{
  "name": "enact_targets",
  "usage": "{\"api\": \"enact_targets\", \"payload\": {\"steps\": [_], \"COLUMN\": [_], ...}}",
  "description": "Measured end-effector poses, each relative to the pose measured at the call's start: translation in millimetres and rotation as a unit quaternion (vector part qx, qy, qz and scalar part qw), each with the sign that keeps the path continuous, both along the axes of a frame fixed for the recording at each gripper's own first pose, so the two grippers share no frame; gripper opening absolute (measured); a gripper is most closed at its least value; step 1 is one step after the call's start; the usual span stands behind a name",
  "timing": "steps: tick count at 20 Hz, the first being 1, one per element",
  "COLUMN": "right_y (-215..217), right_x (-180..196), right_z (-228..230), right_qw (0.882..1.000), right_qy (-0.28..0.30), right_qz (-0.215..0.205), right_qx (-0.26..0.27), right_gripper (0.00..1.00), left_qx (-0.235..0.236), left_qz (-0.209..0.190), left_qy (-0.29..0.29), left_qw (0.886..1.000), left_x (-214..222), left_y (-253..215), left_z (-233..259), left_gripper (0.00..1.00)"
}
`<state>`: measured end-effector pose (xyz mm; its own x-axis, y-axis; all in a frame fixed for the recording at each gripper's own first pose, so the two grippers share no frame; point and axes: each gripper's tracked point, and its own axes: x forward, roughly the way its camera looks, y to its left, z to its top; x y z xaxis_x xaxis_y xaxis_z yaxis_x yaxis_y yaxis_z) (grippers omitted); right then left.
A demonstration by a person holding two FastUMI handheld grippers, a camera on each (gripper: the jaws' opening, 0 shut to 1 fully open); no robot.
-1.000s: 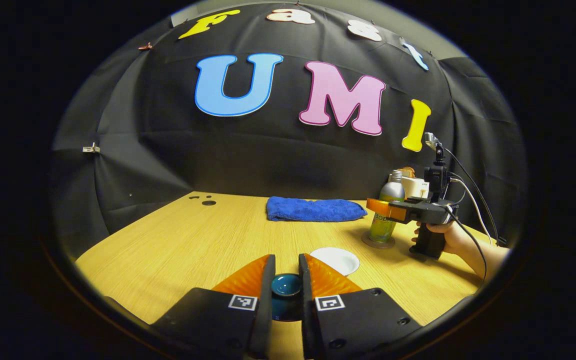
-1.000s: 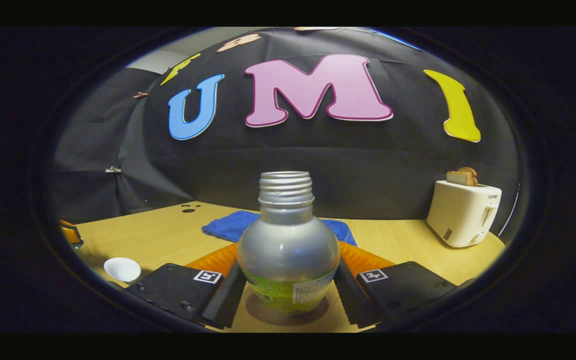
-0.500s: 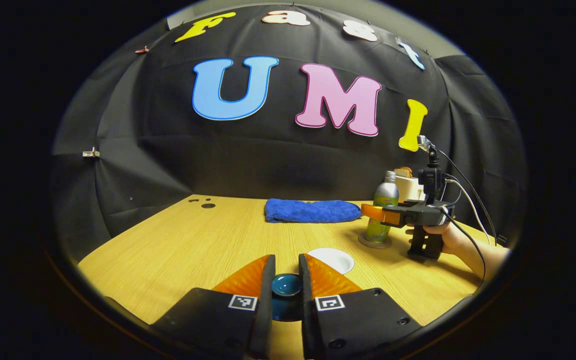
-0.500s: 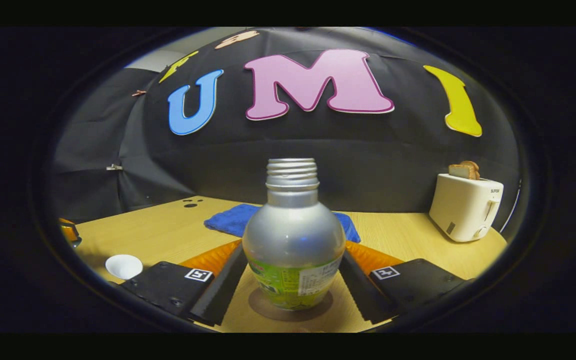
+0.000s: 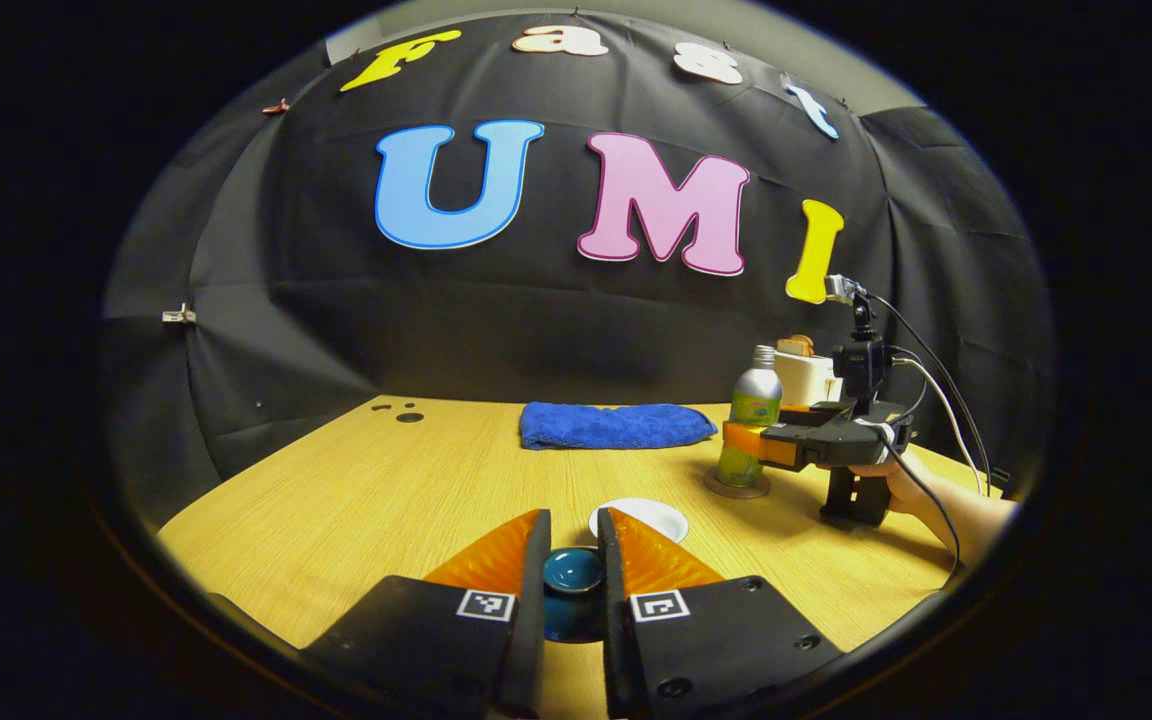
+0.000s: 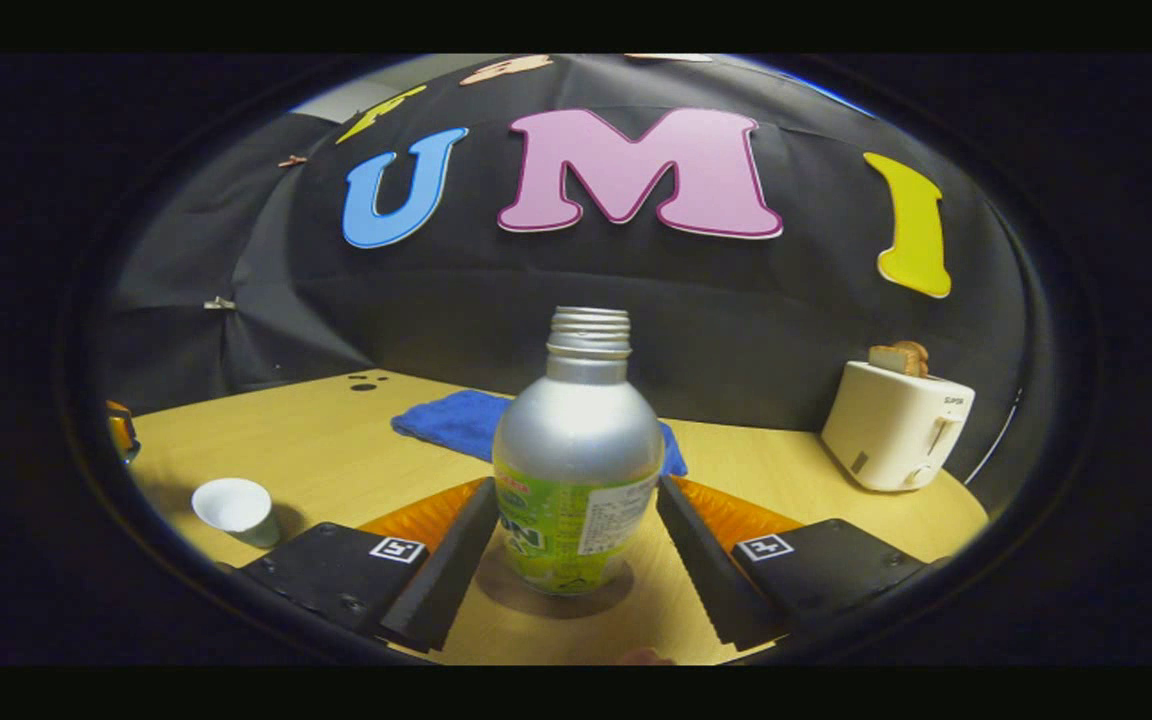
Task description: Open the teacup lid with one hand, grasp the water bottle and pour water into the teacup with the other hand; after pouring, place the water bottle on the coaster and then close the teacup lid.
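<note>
My left gripper is shut on the blue teacup lid, held above the table close to me. Just beyond its fingertips stands the white teacup, uncovered, which appears low at the left in the right gripper view. The silver and green water bottle stands upright on the round brown coaster. My right gripper is open, a finger on each side of the bottle with a gap to it. The left gripper view shows a hand holding the right gripper by the bottle.
A blue towel lies at the back of the wooden table. A white toaster with bread in it stands at the back right. Two small dark holes mark the table's far left corner.
The right gripper has drawn back from the bottle, which now looks smaller and stands free on the coaster. The left gripper, still holding the lid, has shifted so the cup sits nearer its fingertips.
</note>
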<state>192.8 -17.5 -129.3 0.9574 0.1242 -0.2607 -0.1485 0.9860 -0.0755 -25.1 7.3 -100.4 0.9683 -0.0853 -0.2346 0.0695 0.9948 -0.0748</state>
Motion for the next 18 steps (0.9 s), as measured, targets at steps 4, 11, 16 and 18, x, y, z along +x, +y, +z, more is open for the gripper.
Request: {"api": "enact_targets", "payload": {"steps": [4,11,16,18], "right_y": [12,6,-8,-15], "right_x": [-28,-70,-109,-125], "right_z": [-4,0,37,52], "right_qw": [1.000,0.999,0.996,0.996], "right_qy": [0.007,0.022,-0.017,-0.041], "right_qz": [0.019,-0.027,-0.054,-0.063], "right_qx": [-0.004,0.038,0.061,0.052], "right_gripper": [0.97,0.98,0.98,0.98], "left_qx": [-0.011,-0.023,-0.026,-0.029], "left_qz": [-0.004,-0.019,-0.032,-0.038], "left_qy": [-0.002,-0.007,-0.010,0.002], "left_qw": [1.000,1.000,0.999,0.999], "left_x": [0,15,48,62], "left_y": [-6,-27,-36,-42], "left_z": [1,3,2,-10], "left_gripper": [0.28,0.28,0.28,0.28]}}
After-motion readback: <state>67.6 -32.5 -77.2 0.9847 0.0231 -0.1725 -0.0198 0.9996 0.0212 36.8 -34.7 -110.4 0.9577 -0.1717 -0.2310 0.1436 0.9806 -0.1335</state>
